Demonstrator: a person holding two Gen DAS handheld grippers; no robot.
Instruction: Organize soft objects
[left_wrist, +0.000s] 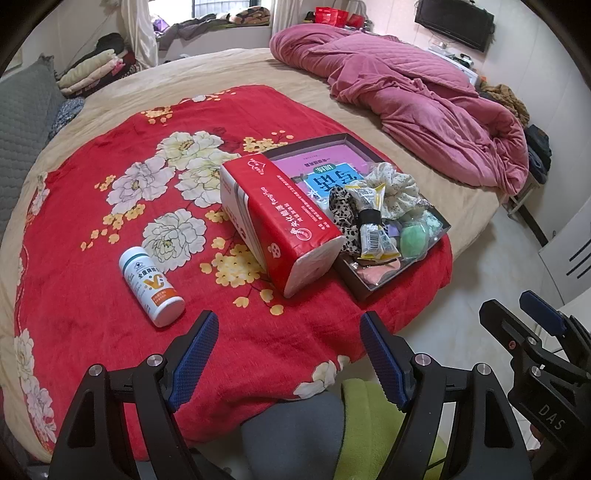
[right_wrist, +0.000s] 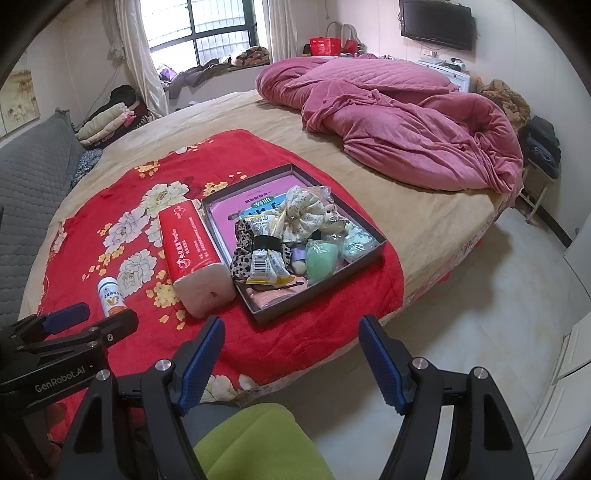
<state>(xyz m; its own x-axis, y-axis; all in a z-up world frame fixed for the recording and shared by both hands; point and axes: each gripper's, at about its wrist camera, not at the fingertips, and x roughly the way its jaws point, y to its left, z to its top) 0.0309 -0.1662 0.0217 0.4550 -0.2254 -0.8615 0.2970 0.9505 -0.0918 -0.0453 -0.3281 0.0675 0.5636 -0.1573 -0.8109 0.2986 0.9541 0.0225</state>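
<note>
A dark shallow box (left_wrist: 352, 284) (right_wrist: 332, 291) lies on a red floral blanket (left_wrist: 92, 288) (right_wrist: 266, 332) at the bed's near edge. In it lie a pink book, a floral scrunchie (left_wrist: 395, 184) (right_wrist: 303, 210), a leopard scrunchie (left_wrist: 341, 206) (right_wrist: 242, 254), a snack packet (left_wrist: 375, 236) (right_wrist: 266, 264) and a green pouch (left_wrist: 413, 238) (right_wrist: 321, 258). A red tissue pack (left_wrist: 280, 218) (right_wrist: 194, 251) leans against the box's left side. A white pill bottle (left_wrist: 151, 286) (right_wrist: 110, 297) lies left of it. My left gripper (left_wrist: 288, 354) and right gripper (right_wrist: 291, 360) are open and empty, short of the blanket's near edge.
A crumpled pink quilt (left_wrist: 417, 99) (right_wrist: 399, 125) covers the bed's far right. Folded clothes (left_wrist: 96, 70) are stacked at the far left by a grey headboard (left_wrist: 26, 110). Tiled floor (right_wrist: 480, 302) lies to the right. A green and grey cloth (right_wrist: 258, 443) sits just under the grippers.
</note>
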